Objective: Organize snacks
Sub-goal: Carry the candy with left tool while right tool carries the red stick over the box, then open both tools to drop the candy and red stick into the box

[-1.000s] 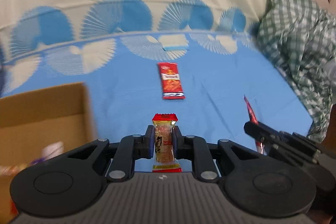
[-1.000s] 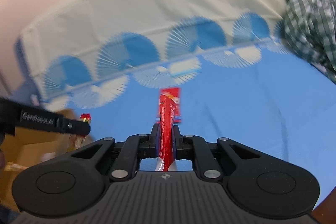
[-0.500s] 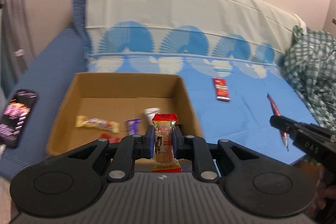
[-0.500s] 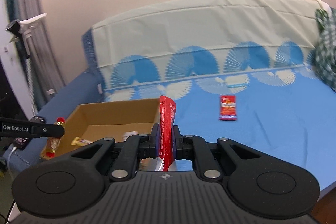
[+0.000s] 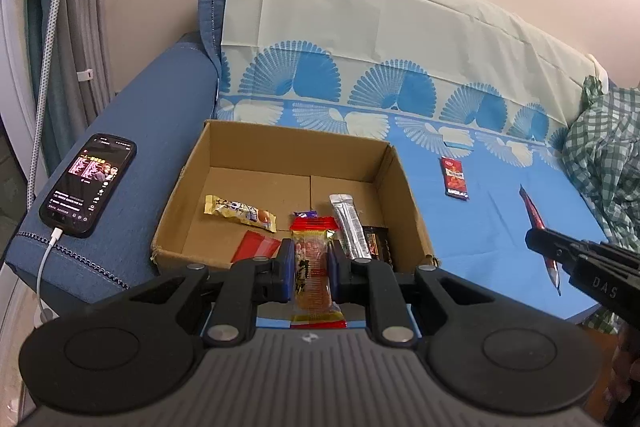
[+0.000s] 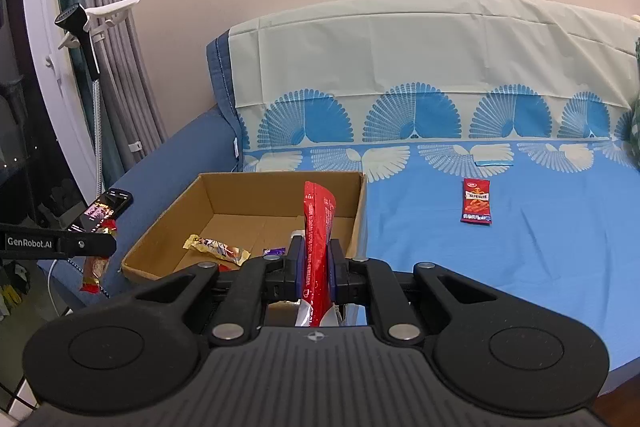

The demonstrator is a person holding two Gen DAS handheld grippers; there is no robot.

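A cardboard box (image 5: pixel 404 187) sits open on the blue sofa's seat cover (image 5: pixel 492 227), pushed up beside the padded armrest (image 5: pixel 160 131). Everything here is easiest to place from that box.

The left gripper (image 5: pixel 311 269) hangs over the box's near edge, its fingers (image 5: pixel 285 267) closed on a clear-wrapped biscuit snack with red ends (image 5: pixel 312 275), held upright between them. The right gripper (image 6: pixel 316 267) is also just short of the near wall of the box, toward its right-hand side, with its fingers (image 6: pixel 295 267) pinched tight on a tall red packet (image 6: pixel 317 247) that stands on edge and rises above them.

Inside the box, a yellow-wrapped snack (image 5: pixel 240 213) lies toward the left of the floor, a flat red packet (image 5: pixel 256 245) is nearer the front wall, a silver stick pack (image 5: pixel 348 223) lies lengthwise right of the middle, a dark packet (image 5: pixel 376 245) sits in the front right corner, and a bit of purple wrapper (image 5: pixel 306 214) shows behind the held biscuit.

Out on the seat cover, well to the right of the box, one small red snack packet (image 6: pixel 476 201) lies flat by itself. Farther right again, a green checked cloth (image 5: pixel 600 163) is bunched up at the end of the sofa.

On the armrest to the left of the box lies a phone (image 5: pixel 88 191) with its screen lit and a white cable (image 5: pixel 44 267) plugged into its near end. Behind the armrest hang grey curtains (image 6: pixel 132 67).
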